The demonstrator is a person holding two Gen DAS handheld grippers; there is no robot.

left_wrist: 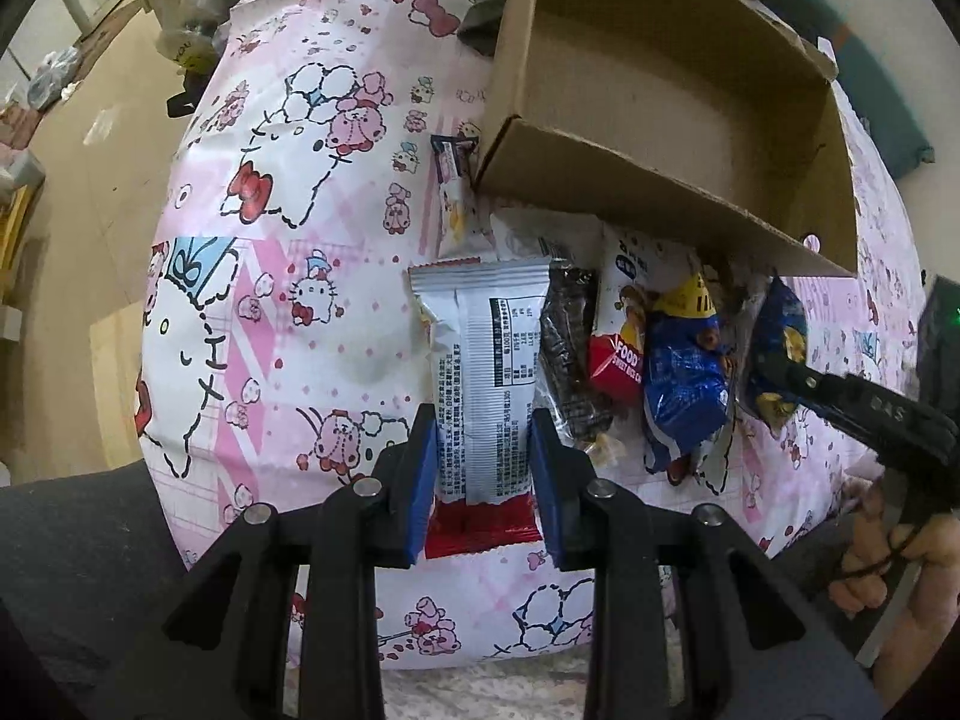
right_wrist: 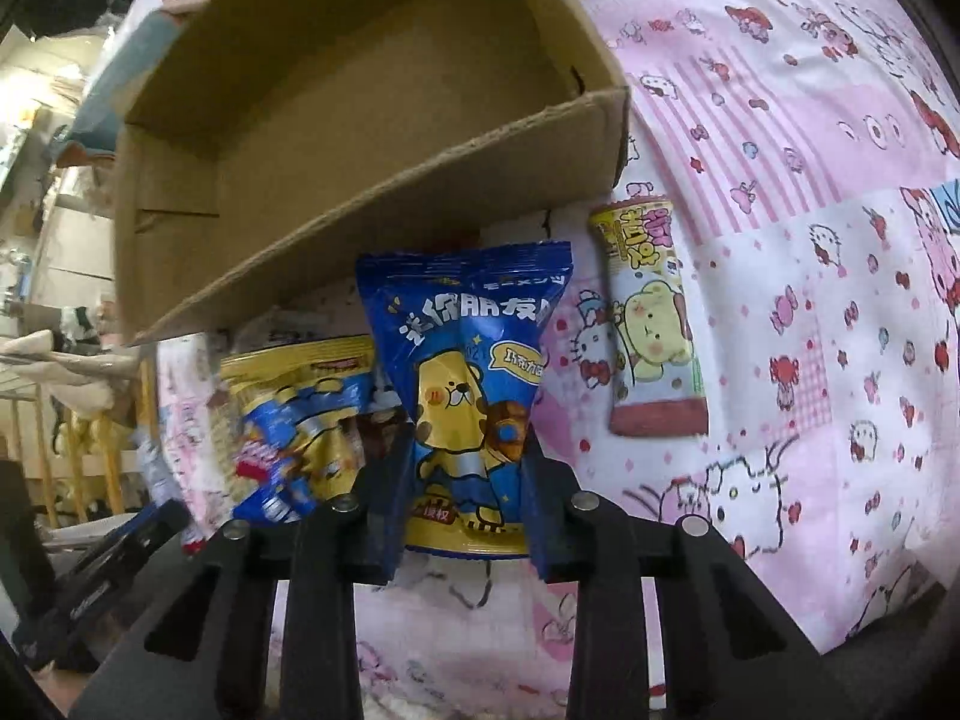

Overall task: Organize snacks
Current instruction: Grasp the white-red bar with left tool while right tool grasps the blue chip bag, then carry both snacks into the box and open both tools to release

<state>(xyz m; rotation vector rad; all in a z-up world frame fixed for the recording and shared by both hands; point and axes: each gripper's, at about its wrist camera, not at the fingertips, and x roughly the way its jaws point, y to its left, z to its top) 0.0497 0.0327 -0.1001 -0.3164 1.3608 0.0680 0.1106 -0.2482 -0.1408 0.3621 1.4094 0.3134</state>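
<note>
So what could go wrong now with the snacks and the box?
The left gripper pinches only the low end of the silver packet, so the packet could flop or slip on the way up.
The right gripper squeezes the puffy blue bear bag; too hard a squeeze might crush what is inside.
The cardboard box has a tall near wall, so a low-carried snack could bump it.

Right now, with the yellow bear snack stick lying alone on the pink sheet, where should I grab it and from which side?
Grip the yellow bear snack stick across its narrow middle, coming straight down from above. It lies flat and long on the pink sheet, with bare sheet along both long edges for the fingers. Its sealed ends are thin and would likely slip.
</note>
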